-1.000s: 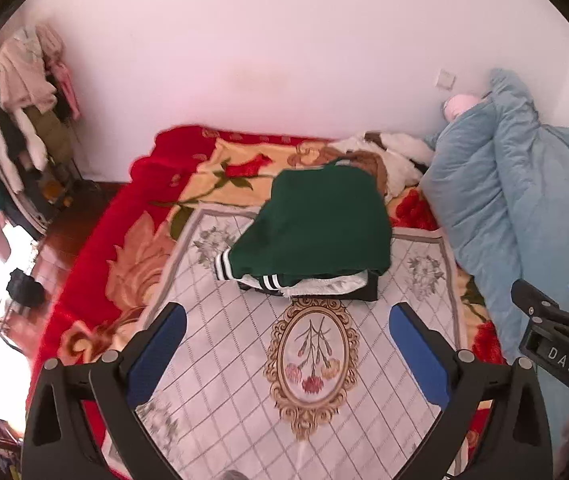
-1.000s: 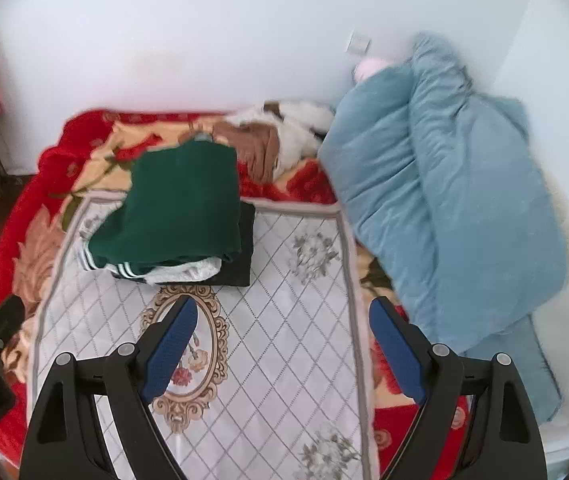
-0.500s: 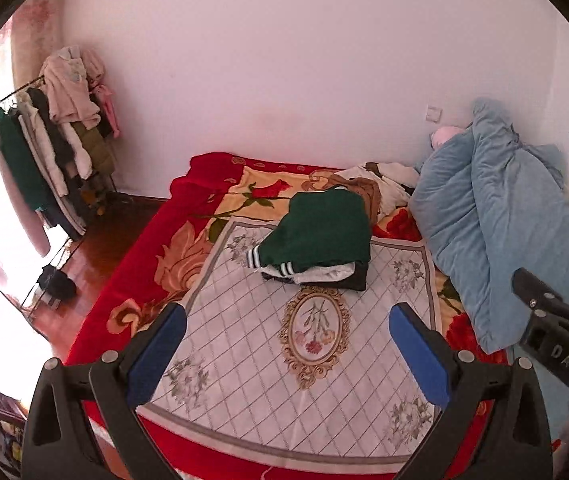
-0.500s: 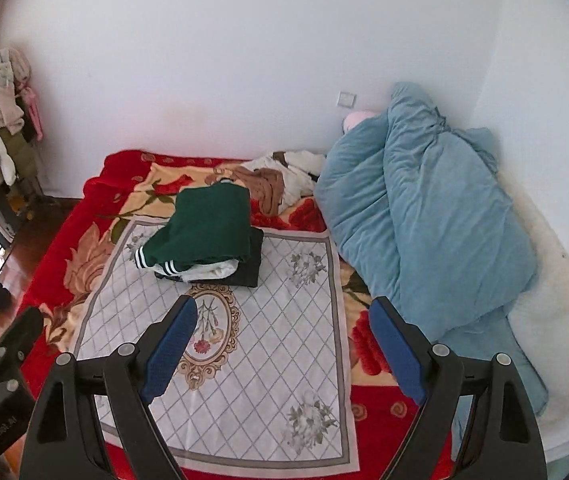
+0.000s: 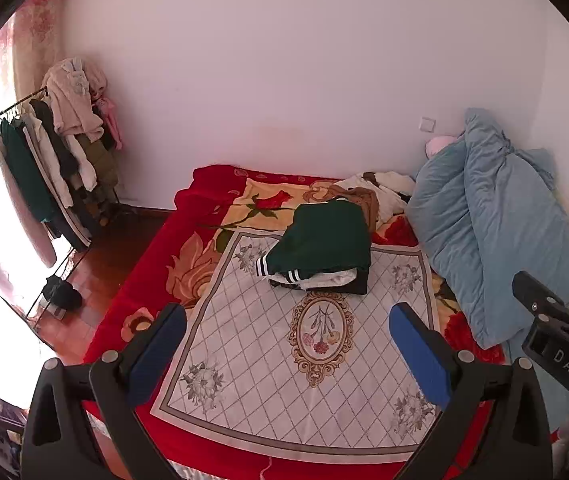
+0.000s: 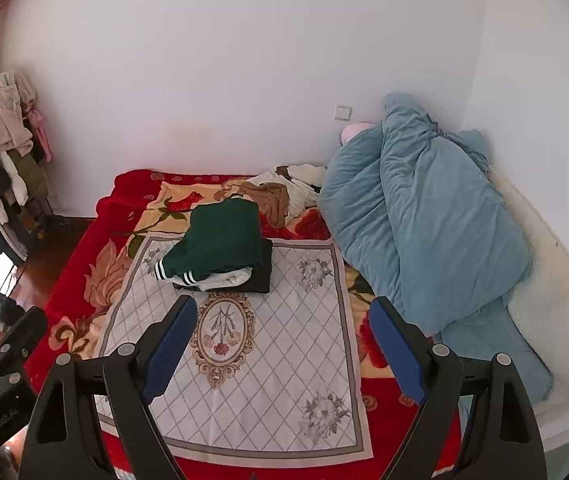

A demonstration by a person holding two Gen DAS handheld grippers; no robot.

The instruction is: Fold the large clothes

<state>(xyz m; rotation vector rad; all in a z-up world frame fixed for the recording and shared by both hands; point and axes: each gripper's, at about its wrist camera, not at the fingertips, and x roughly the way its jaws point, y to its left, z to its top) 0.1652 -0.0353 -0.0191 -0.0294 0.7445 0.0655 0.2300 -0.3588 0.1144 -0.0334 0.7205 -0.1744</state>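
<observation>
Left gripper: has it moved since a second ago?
Yes. The left gripper has pulled back and up from the green folded garment, which now looks smaller and farther off.

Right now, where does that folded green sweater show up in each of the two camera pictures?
Left wrist view: the green sweater sits right of centre, atop a small clothes pile on the bed.
Right wrist view: the green sweater lies left of centre, on the same pile.
Shared landmark: the oval flower medallion on the blanket, just in front of the pile.
</observation>
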